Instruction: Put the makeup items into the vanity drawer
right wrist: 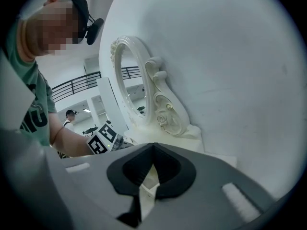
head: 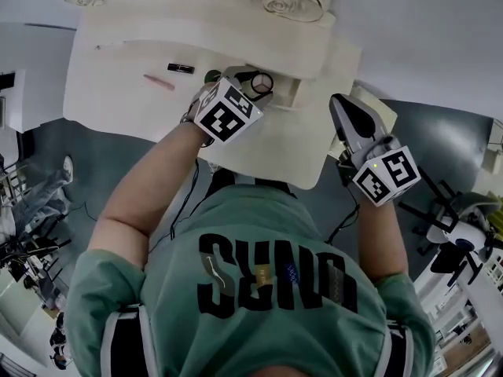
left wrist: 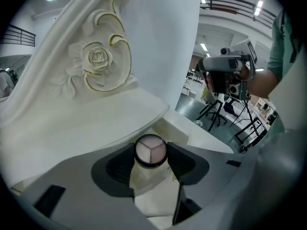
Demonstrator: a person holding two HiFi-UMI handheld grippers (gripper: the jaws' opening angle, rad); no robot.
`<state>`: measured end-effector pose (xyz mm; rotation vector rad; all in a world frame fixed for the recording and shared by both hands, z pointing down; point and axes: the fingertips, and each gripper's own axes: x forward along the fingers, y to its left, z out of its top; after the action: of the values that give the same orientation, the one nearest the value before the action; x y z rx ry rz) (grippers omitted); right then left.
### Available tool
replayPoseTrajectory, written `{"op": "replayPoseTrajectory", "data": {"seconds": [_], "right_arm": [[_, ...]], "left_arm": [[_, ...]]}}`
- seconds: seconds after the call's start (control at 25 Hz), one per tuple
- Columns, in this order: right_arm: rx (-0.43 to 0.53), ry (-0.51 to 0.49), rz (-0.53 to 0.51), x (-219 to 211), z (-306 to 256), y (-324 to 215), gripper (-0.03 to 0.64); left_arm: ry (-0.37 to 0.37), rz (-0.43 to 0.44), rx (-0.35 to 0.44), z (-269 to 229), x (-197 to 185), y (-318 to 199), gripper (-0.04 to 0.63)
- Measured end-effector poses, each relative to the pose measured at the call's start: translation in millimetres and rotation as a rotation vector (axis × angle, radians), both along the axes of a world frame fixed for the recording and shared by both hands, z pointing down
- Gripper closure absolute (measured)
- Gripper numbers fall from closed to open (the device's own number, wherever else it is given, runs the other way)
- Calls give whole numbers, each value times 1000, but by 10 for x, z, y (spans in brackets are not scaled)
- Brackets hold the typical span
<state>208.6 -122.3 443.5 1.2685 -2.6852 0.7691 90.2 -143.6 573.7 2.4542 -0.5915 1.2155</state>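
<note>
Farthest left of the drawer (left wrist: 151,202), we see a thin pink stick (head: 159,82) lying flat on the vanity top (head: 118,69). Nearer the drawer, but well apart from it, lies a short black tube (head: 181,68). Both rest in the open with nothing touching them, so we count them as waiting their turn. At the drawer, our left gripper (head: 253,85) is clamped on a round compact (left wrist: 150,150). A pad presses on each side of its dark rim, and its three pale pans face the camera. The compact hangs over the drawer's cream inside, just out from under the curved edge of the vanity top. We cannot tell how far it is above the drawer floor, and it does not appear to be resting on it. The part of the drawer we can see below the compact looks bare. The jaws hide the rest, so we cannot say whether anything has already gone in. To the right of the drawer, our right gripper (head: 339,104) is off the end of the vanity with its jaws closed together on nothing. We judge the task to be early: the compact is about to be dropped in, and the stick and the tube are left to fetch.
</note>
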Motion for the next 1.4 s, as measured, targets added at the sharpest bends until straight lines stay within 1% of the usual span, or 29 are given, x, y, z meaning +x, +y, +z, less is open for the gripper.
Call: {"op": "replayPoseTrajectory", "data": {"seconds": [0.4,0.56,1.08,1.24,1.4], "right_arm": [[-8,-4,5,65,12,-13,607],[-7,-4,8,77,8,-5,607],[-1,-9,10,85,-39,62,607],[5,-11,11,81,-64,81,607],[15,-10,-3,44,-119,89,607]], "left_arm": [[-69,6,-55,148,-30,-36,374],[-80,10,-75,169,-34,-36,373],[-81,8,-113,172,-39,-42,373],[-76,-7,-98,146,-55,-74,373],[-46,-39,-81,15,-87,-62,373]]}}
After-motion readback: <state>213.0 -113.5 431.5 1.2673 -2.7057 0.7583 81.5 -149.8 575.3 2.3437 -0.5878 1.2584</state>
